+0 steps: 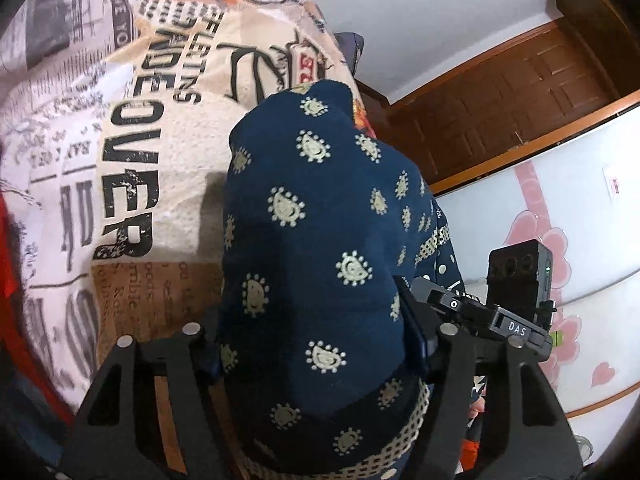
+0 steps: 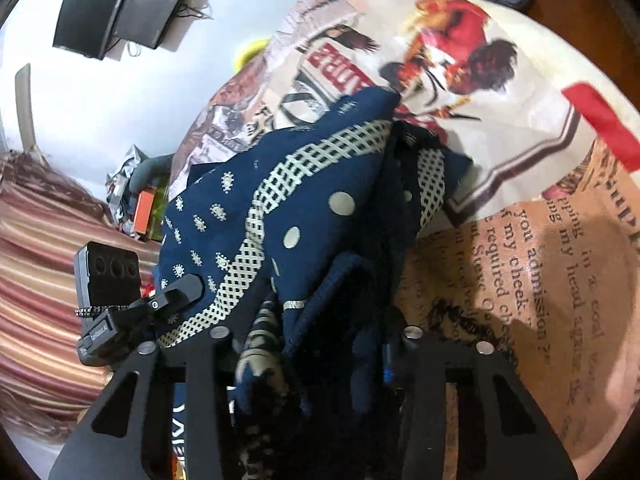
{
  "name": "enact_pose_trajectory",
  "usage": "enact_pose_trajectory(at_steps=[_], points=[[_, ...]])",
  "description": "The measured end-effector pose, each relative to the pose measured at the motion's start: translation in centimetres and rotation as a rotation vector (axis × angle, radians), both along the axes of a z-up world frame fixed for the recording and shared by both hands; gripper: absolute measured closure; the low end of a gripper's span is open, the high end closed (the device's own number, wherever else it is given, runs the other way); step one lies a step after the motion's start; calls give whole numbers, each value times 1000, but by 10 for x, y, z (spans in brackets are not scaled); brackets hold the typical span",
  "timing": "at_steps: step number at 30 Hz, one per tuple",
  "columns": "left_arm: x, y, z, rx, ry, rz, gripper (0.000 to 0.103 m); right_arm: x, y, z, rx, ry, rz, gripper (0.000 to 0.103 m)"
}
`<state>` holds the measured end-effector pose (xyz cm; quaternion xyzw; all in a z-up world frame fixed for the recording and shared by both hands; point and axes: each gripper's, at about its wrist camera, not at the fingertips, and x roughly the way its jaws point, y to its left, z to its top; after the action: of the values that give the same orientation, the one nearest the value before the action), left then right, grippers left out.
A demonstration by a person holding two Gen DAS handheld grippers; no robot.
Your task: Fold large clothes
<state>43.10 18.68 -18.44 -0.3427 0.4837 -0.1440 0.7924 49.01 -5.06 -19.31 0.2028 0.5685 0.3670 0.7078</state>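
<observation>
**Both Hand-Held Grippers Engaged With Navy Garment Over Printed Bedspread**

**Left hand-held gripper** [image 1: 316, 344]
- The jaws stand part open, one on each side of a bunched fold of the garment [image 1: 320, 240].
- The garment fills the gap between the fingers [image 1: 416, 332] and rises ahead of them in a tall mound.
- Both fingers appear to bear on the cloth; the state reads as grasping the garment.
- The garment is navy with cream paisley motifs and a cream lattice band along the edge nearest the hand-held gripper.

**Right hand-held gripper** [image 2: 316, 348]
- The jaws stand narrower, with crumpled folds of the garment [image 2: 280, 208] packed between them.
- The cloth hides the pad faces. The state reads as grasping the garment.
- Ahead of the jaws the garment runs forward and to the left as a loose heap, showing lattice bands, large cream dots and small motifs.

**Surroundings**
- The garment lies on the bedspread [image 1: 132, 160], which carries newspaper-style print and large dark lettering.
- In the right wrist view the bedspread [image 2: 520, 240] extends ahead and to the right of the hand-held gripper, with a red figure print beyond the garment.
- To the right of the left hand-held gripper stands a brown wooden door [image 1: 520, 92].
- To the left of the right hand-held gripper hangs a striped curtain [image 2: 44, 280], and a dark screen [image 2: 120, 8] sits on the wall above.
</observation>
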Motion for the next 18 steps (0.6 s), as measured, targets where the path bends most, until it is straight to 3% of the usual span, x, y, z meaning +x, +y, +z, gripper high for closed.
enact_pose_trajectory(at_steps=[6,12,18], points=[[-32,10,69,71,-107,13,38,-20,19,56,-20,-121,35,66],[-87,47,139,117,-219,68,38,-53,51,122,19,-234,83,66],[-136,97,175,151,-265,144,38,-93,104,162,51,-315,157,66]])
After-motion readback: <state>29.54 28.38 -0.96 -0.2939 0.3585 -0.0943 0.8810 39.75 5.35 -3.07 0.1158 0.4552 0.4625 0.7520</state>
